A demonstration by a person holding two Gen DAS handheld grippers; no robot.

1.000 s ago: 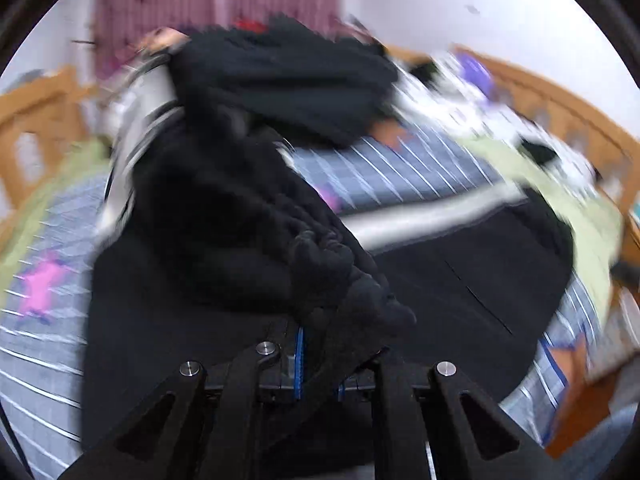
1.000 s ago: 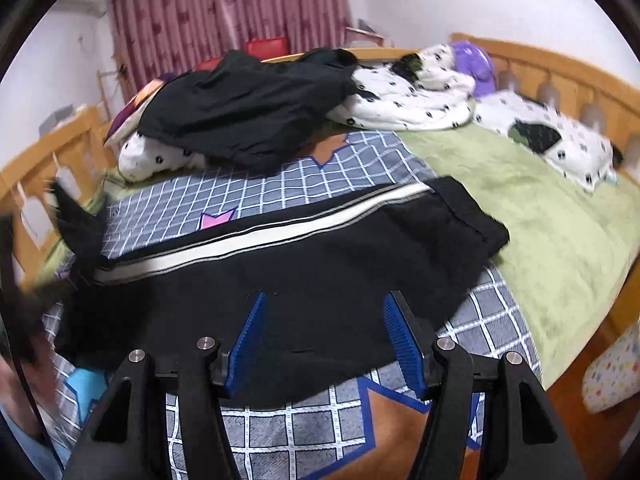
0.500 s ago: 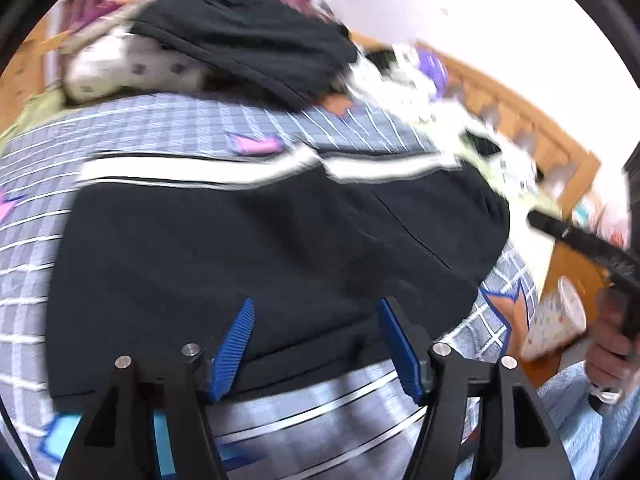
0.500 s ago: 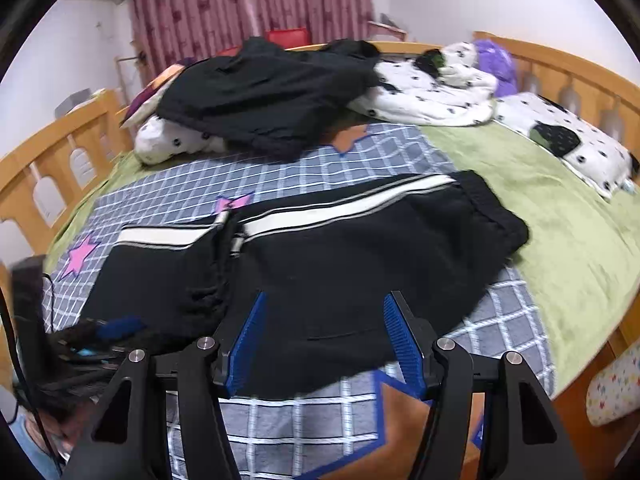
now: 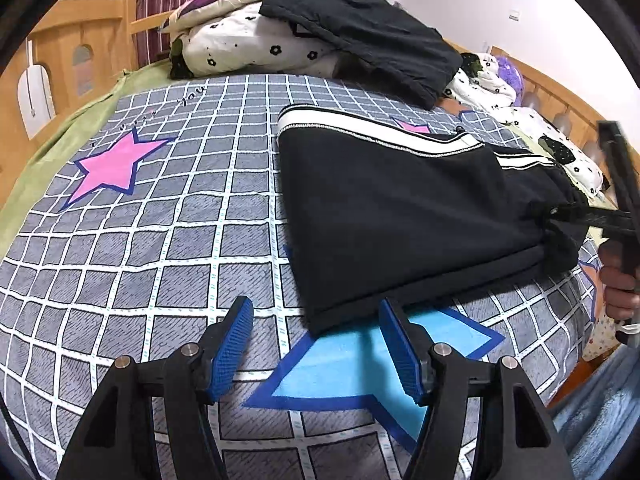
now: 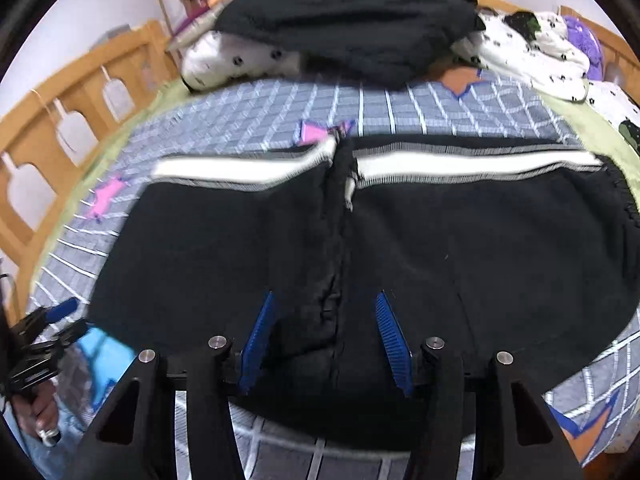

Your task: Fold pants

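Black pants [image 5: 400,208] with a white side stripe lie folded over on the checked bedcover [image 5: 180,240]. My left gripper [image 5: 318,344] is open above the bedcover, just in front of the pants' near corner, nothing between its pads. In the right wrist view the pants [image 6: 480,240] fill the middle. My right gripper [image 6: 326,340] hangs low over them, its jaws closing with a raised ridge of black cloth between the pads, which do not press on it. From the left wrist view, the right gripper [image 5: 556,220] sits at the pants' bunched right end.
A pile of dark clothes [image 5: 360,36] rests on white flowered bedding [image 5: 256,48] at the back. Wooden bed rails [image 6: 60,128] run along the sides. A green blanket [image 5: 60,136] edges the bedcover. A person's hand [image 5: 618,288] holds the right gripper.
The left gripper let go of the pants' end, opened, and drew back off the cloth to the bedcover. The pants now lie folded over. The right gripper sank close onto them and its jaws narrowed.
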